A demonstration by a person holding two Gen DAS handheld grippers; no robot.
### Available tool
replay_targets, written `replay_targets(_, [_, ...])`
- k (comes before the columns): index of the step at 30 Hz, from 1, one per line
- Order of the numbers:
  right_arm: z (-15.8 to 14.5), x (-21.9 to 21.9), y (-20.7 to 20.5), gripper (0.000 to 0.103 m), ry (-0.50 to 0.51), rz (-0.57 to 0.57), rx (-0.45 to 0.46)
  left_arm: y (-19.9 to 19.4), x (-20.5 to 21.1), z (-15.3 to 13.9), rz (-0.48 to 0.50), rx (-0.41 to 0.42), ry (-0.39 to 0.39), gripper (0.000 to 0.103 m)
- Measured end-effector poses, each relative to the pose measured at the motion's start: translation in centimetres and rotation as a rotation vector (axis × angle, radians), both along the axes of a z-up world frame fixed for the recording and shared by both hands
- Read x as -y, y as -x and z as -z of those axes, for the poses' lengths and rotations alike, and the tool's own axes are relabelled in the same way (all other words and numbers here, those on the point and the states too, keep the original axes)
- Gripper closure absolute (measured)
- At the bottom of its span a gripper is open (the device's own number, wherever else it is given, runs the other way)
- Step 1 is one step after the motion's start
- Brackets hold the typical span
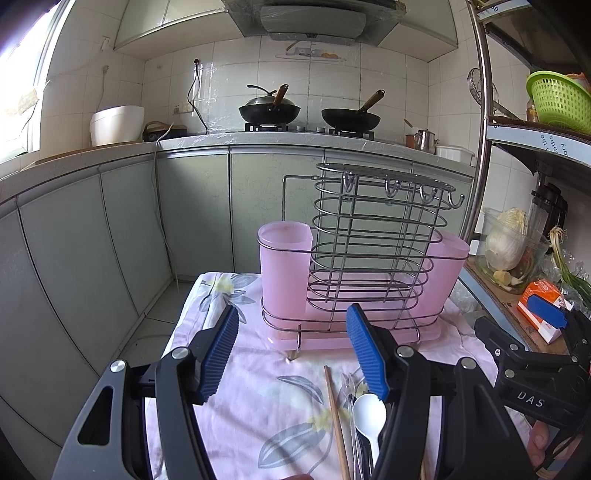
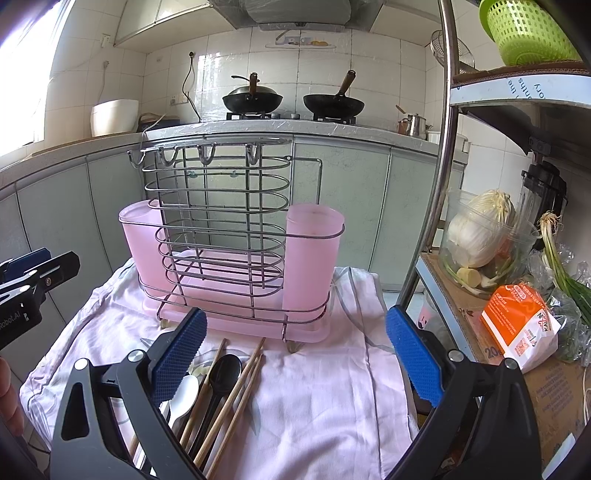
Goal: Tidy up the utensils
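A wire utensil rack [image 1: 373, 236] [image 2: 218, 221] with two pink cups [image 1: 284, 266] [image 2: 312, 254] and a pink drip tray stands on a floral cloth. In front of it lie wooden chopsticks [image 2: 236, 398] [image 1: 337, 421], a white spoon [image 2: 184, 395] [image 1: 369, 413] and a black spoon [image 2: 221, 373]. My left gripper [image 1: 295, 350] is open above the cloth, left of the utensils, with nothing in it. My right gripper [image 2: 295, 354] is open over the cloth, its left finger [image 2: 177, 354] above the utensils. Each gripper shows at the edge of the other's view.
A metal shelf post [image 2: 439, 166] and shelves hold a cabbage container [image 2: 480, 236], an orange packet [image 2: 517, 321] and a green basket [image 2: 528, 29] on the right. Counter with two woks [image 1: 269, 109] behind. The cloth-covered table [image 2: 332, 398] drops off at left to the floor.
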State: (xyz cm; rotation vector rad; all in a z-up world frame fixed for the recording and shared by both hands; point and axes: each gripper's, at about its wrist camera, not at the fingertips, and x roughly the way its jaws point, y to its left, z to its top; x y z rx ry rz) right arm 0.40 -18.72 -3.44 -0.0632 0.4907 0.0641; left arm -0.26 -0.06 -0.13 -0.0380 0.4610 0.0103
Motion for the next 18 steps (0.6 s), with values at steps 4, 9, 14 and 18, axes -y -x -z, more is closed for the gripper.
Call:
replay_targets(4, [0.1,0.0,0.1,0.005,0.000,0.000,0.001,0.0,0.0,0.0,0.001,0.000,0.001,0.043])
replay_targets(9, [-0.4,0.3,0.2,0.005,-0.003,0.002,0.004,0.0,0.0,-0.1,-0.002,-0.001,0.000,0.043])
replay_targets(14, [-0.9,-0.2,0.6,0.005,0.000,0.003,0.012,0.0,0.0,-0.1,0.000,0.000,0.001,0.043])
replay_targets(18, [-0.8,-0.1,0.5,0.005,0.001,0.002,0.013,0.2,0.1,-0.3,0.000,0.003,0.002,0.043])
